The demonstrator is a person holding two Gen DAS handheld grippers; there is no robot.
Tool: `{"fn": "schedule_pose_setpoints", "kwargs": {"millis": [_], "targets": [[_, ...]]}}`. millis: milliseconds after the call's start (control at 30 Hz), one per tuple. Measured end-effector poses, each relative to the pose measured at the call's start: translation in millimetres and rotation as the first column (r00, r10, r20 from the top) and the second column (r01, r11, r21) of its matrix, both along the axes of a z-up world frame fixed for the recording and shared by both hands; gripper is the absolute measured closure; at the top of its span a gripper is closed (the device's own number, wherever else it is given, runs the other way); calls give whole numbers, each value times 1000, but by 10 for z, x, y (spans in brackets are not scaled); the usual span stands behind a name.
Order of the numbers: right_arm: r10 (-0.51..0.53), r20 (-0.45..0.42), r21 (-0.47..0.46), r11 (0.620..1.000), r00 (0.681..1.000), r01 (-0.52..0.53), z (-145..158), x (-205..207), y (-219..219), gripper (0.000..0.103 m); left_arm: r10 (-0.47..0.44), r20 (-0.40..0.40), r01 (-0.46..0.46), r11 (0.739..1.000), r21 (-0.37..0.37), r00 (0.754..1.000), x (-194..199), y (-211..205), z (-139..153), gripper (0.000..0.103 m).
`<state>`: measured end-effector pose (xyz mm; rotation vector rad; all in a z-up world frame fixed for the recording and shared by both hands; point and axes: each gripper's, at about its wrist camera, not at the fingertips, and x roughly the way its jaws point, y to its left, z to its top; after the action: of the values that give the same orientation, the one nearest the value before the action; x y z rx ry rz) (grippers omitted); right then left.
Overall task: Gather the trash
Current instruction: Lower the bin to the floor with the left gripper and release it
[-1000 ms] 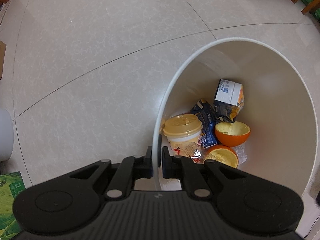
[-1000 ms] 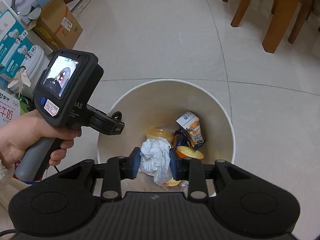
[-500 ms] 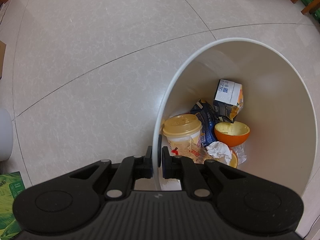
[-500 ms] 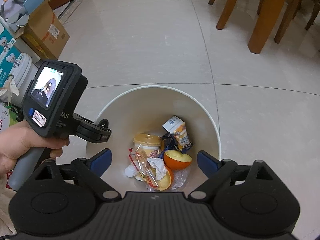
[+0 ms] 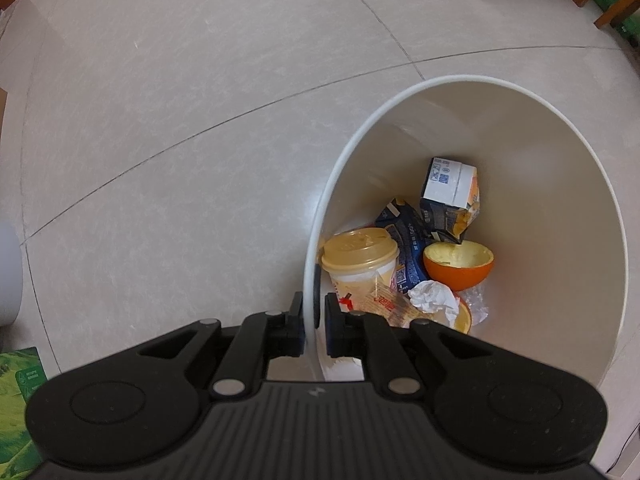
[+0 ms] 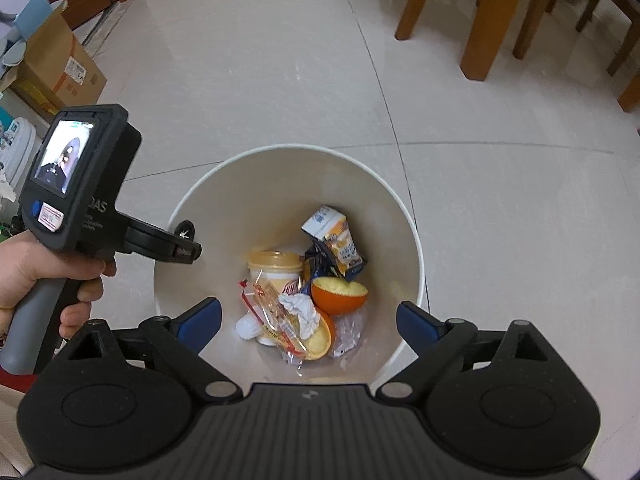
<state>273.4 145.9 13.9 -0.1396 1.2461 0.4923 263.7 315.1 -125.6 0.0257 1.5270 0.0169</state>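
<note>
A white round bin [image 6: 418, 256] [image 5: 600, 184] stands on the tiled floor. Inside lie a lidded paper cup [image 5: 360, 252] [image 6: 275, 266], a small carton [image 5: 450, 188] [image 6: 332, 232], a dark blue wrapper [image 5: 404, 232], two orange halves [image 5: 458, 266] [image 6: 339, 294], a clear wrapper [image 6: 272, 312] and a crumpled white tissue [image 5: 434, 298] [image 6: 301, 312]. My left gripper [image 5: 311, 316] is shut on the bin's near rim. Above the bin my right gripper [image 6: 308, 318] hangs wide open, with nothing between its fingers. In the right wrist view a hand holds the left gripper's body [image 6: 84, 200] at the bin's left edge.
Wooden chair and table legs [image 6: 480, 36] stand at the far right. Cardboard boxes [image 6: 52, 64] and packages line the left side. A green pack [image 5: 18, 396] lies at the lower left of the left wrist view. Open tiled floor [image 6: 260, 80] stretches beyond the bin.
The right gripper opened and let go of the crumpled tissue, which fell into the bin onto an orange half. The right gripper then rose a little. The left gripper kept its hold on the rim.
</note>
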Motion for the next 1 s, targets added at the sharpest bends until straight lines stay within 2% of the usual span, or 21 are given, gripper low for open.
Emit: {"fn": "schedule_pose_setpoints", "kwargs": {"millis": [100, 167, 300, 433, 467, 733, 1000], "targets": [[-11, -4, -13, 1000, 1000, 11, -30, -34, -6, 6, -17, 6, 17, 1000, 1, 1000, -18, -14, 23, 93], [-21, -13, -15, 1000, 1000, 21, -55, -51, -2, 6, -29, -2, 29, 999, -16, 1000, -28, -22, 27, 81], [-38, 0, -34, 999, 999, 38, -122, -103, 20, 3, -39, 6, 39, 999, -31, 999, -54, -43, 74, 66], [-72, -24, -53, 996, 997, 71, -204, -166, 34, 2, -61, 48, 62, 997, -33, 997, -105, -51, 187, 32], [-81, -32, -50, 996, 996, 79, -221, -181, 31, 2, -64, 61, 65, 997, -28, 996, -121, -51, 223, 28], [-184, -64, -76, 981, 981, 179, -313, -356, 5, 1, -120, 153, 121, 993, -3, 981, -327, -96, 535, 20], [-257, -43, -152, 957, 965, 248, -326, -562, -71, 0, -76, 166, 81, 996, -23, 983, -677, -108, 807, 17]]}}
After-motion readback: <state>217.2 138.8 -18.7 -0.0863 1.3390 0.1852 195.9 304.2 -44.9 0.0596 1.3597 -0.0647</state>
